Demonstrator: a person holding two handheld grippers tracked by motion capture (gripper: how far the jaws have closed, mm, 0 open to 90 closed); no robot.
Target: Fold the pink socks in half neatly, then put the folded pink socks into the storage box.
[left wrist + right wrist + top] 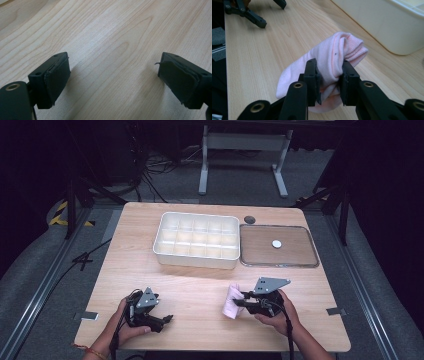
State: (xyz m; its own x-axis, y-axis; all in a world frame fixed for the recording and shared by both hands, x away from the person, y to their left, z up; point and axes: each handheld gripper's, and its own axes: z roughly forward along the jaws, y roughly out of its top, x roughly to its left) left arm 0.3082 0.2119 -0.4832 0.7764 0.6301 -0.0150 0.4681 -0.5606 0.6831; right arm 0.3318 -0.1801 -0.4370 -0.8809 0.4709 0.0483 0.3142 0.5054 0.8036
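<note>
A rolled pale pink sock point(231, 302) point(332, 60) lies on the wooden table near the front, right of centre. My right gripper point(239, 302) point(329, 83) has its two black jaws pressed on the sock's middle, squeezing the fabric. My left gripper point(167, 318) point(113, 80) rests low over bare wood at the front left, jaws wide apart with nothing between them. In the right gripper view the left gripper point(244, 10) shows at the top left. A white divided box point(197, 240) point(387, 22) stands at the middle of the table, behind the sock.
A clear flat lid point(278, 246) with a small white disc point(276, 243) on it lies right of the box. A dark round spot point(249, 219) sits behind it. Grey tape pieces point(336, 311) mark the table's front corners. Bare wood lies between the two grippers.
</note>
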